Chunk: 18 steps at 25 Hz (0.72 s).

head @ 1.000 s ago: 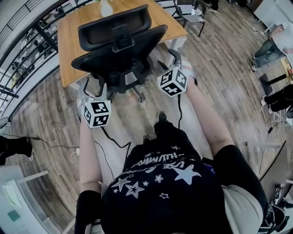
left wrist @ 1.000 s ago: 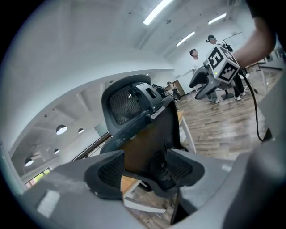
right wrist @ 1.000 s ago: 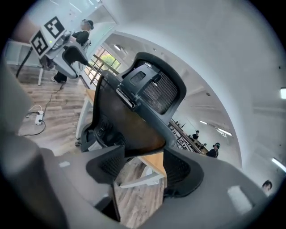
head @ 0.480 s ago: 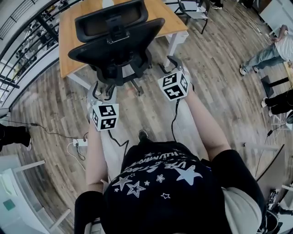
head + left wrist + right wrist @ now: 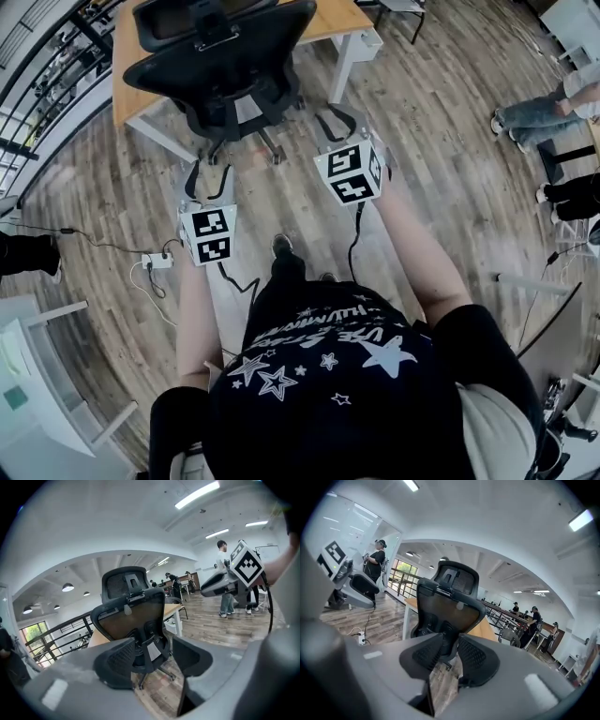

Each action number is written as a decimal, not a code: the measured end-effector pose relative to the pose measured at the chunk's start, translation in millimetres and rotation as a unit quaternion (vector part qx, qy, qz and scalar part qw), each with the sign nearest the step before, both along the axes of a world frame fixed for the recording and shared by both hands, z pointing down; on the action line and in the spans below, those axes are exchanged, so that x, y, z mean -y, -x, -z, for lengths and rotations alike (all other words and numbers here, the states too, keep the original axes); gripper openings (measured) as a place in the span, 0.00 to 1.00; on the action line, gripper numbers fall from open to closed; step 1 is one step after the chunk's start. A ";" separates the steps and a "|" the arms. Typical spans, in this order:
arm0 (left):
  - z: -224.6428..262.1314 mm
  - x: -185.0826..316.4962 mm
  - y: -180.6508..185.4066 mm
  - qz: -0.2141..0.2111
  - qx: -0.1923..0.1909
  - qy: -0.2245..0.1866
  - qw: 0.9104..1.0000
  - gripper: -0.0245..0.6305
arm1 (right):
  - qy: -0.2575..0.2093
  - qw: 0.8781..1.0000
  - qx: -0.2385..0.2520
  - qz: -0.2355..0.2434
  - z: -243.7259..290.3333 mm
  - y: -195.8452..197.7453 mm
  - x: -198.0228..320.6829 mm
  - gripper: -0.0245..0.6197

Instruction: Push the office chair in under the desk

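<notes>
Facing the office chair (image 5: 225,66) at the desk (image 5: 339,17) with left gripper (image 5: 208,178) gaping, right gripper (image 5: 339,122) narrowed to a slit — both just closing, empty, short of the chair.

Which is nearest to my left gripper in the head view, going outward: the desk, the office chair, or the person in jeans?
1. Office chair, straight ahead of the left gripper.
2. Desk, just behind the chair.
3. Person in jeans, far off at the right edge.
</notes>
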<state>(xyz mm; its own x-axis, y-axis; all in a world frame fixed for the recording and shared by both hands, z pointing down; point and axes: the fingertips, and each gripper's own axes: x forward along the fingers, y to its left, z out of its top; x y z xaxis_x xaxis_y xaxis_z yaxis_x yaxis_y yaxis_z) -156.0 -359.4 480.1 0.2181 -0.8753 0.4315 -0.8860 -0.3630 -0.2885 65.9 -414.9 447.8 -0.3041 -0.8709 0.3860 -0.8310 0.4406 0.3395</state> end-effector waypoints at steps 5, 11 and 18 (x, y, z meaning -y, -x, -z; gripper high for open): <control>7.4 -36.6 -8.4 0.014 -0.010 -0.001 1.000 0.29 | -0.013 0.999 0.035 -0.003 10.3 -4.9 -36.9 0.10; 18.0 -75.5 -14.2 0.032 -0.014 -0.016 0.999 0.13 | -0.026 0.998 0.065 0.000 22.4 -12.8 -77.2 0.04; 12.8 -113.8 -18.8 0.044 -0.033 -0.002 0.998 0.04 | -0.012 0.998 0.062 0.024 16.6 -17.2 -118.6 0.04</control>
<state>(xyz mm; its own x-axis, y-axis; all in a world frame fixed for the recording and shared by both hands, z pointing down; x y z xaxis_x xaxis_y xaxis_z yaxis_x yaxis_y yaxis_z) -137.2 -245.6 467.3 0.1684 -0.8944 0.4143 -0.9315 -0.2819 -0.2300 83.2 -296.4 431.2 -0.3897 -0.8627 0.3221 -0.8453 0.4740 0.2468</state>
